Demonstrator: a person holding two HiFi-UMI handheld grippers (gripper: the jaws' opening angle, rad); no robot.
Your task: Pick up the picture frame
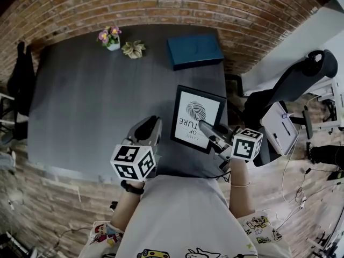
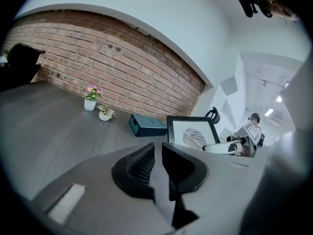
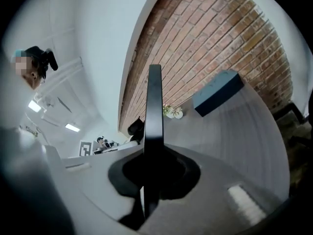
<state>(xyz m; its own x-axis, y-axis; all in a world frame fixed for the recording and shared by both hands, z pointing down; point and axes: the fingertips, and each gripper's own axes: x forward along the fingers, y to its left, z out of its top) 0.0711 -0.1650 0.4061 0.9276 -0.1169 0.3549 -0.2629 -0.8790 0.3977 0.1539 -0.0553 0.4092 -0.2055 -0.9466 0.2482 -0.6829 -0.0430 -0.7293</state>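
The picture frame (image 1: 196, 116) is black-edged with a white fingerprint print, and it is lifted and tilted over the right end of the dark table (image 1: 97, 101). My right gripper (image 1: 204, 127) is shut on its lower right edge. In the right gripper view the frame's black edge (image 3: 155, 106) runs upright, pinched between the jaws of the right gripper (image 3: 154, 168). My left gripper (image 1: 149, 125) hangs to the left of the frame, apart from it. In its own view the left gripper (image 2: 157, 153) shows a narrow gap with nothing in it, and the frame (image 2: 193, 135) stands beyond.
A dark blue box (image 1: 194, 50) lies at the table's far right. A small flower pot (image 1: 110, 37) and a pale succulent (image 1: 133, 49) sit at the far edge by the brick wall. A black office chair (image 1: 293, 82) stands right of the table.
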